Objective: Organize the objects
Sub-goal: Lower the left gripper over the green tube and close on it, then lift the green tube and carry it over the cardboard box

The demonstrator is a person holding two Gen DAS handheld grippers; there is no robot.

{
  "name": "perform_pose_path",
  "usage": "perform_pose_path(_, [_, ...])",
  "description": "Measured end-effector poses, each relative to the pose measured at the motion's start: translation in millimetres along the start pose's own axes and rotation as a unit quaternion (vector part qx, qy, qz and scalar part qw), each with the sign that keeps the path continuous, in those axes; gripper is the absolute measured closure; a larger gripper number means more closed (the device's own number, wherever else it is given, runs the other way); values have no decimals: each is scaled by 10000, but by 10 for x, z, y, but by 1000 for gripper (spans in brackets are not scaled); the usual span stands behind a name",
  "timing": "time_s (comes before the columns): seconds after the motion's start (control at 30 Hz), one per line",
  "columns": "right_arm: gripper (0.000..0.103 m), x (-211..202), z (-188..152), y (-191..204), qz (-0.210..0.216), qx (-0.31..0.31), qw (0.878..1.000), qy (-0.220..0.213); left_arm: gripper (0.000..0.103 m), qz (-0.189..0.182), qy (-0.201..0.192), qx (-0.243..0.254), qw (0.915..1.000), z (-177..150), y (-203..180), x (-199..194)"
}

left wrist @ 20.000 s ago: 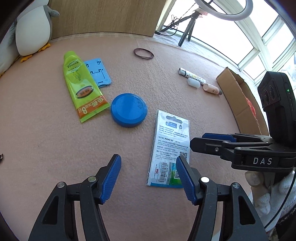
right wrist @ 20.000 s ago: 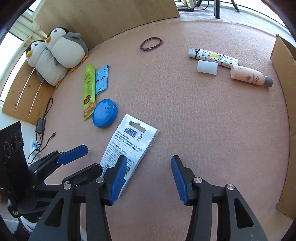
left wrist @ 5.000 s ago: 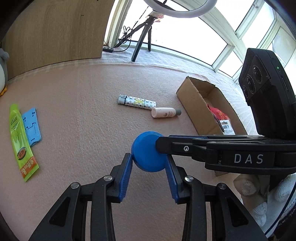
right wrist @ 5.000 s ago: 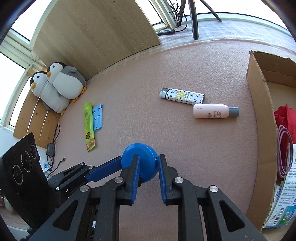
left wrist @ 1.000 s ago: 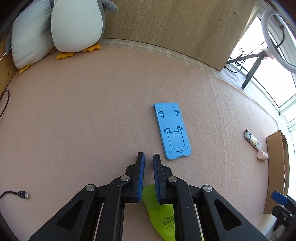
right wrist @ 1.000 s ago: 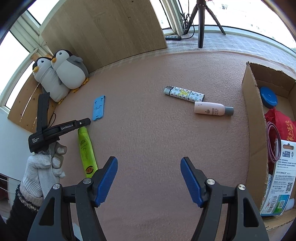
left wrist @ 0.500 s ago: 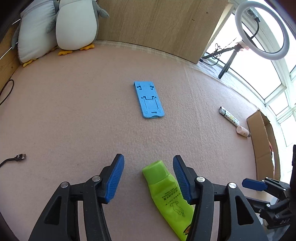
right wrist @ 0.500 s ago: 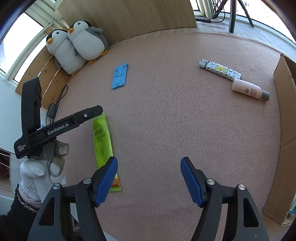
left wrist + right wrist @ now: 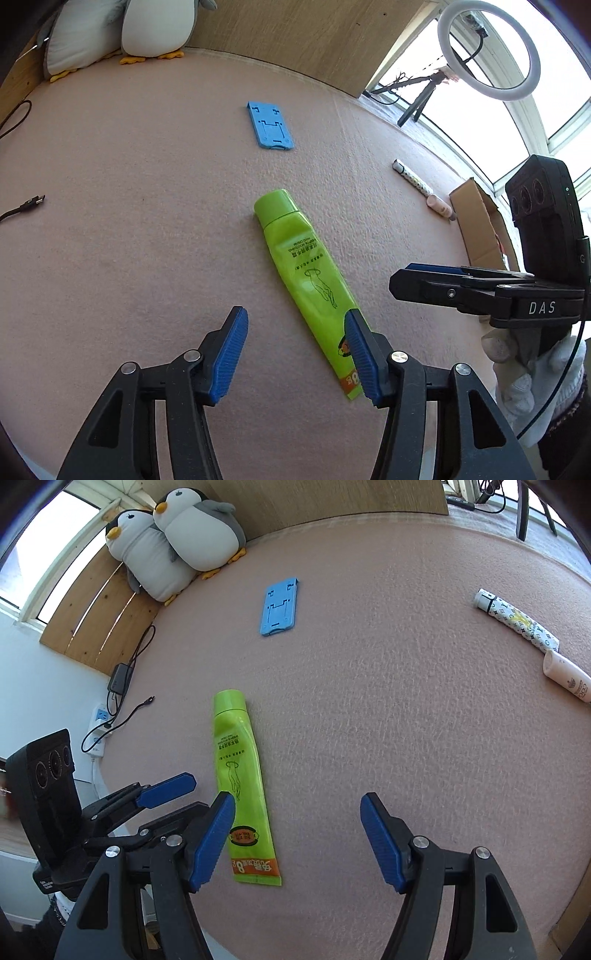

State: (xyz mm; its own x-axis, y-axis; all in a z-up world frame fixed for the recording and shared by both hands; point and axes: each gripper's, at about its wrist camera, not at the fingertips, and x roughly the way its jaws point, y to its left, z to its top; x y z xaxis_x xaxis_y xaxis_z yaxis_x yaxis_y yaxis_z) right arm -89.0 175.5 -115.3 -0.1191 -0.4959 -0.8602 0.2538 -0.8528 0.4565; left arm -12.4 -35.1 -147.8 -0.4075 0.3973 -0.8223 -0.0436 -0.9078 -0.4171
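— Left gripper?
— Spread wide, holding nothing, low over the pink bench. Right-hand blue finger in front of the crimped end of the green tube; whether touching it, cannot tell.
— And the tube itself?
— Flat on the bench, cap pointing away toward the blue phone stand, crimped orange end nearest the grippers. Lay free, gripped by neither.
— Right gripper?
— Also wide apart and empty. Left-hand finger just beside the tube's lower part in the right wrist view, overlapping its edge; right-hand finger well clear over bare bench.
— Other things seen?
— Blue phone stand flat on the bench, well beyond the tube's cap. Patterned white stick and pale pink bottle lying end to end, far off toward the right. Cardboard box past those two in the left wrist view, at the bench's edge. Two plush penguins leaning together against the wooden panel at the far corner. Black cable end lying loose on the left. Ring light on its tripod by the window.
— Hands?
— White-gloved hand wrapped round the right gripper's handle, at the right edge of the left wrist view
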Motion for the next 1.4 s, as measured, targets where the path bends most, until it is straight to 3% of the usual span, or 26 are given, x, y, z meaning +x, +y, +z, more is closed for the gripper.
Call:
perform_pose_path(0.17, [38, 138, 88, 154, 154, -171, 9996, 151, 46, -96, 87, 22, 9999, -11, -53, 73])
perform_pose_path(0.33, [55, 327, 139, 229, 209, -268, 9983, 463, 63, -195, 153, 99, 9996, -20, -111, 133])
perform_pose_path(0.53, [60, 362, 124, 307, 188, -463, 9974, 529, 73, -355, 207, 38, 9991, -6, -98, 169])
perform_pose_path(0.67, [69, 348, 112, 267, 150, -393, 9979, 499, 75, -376, 175, -42, 9991, 22, -63, 182])
perform_pose_path(1.1, [72, 126, 38, 218, 30, -266, 9996, 129, 75, -303, 106, 169, 9993, 91, -227, 161])
perform_pose_path(1.4, [73, -321, 57, 86, -105, -69, 9991, -393, 75, -394, -46, 621, 9973, 318, -677, 100])
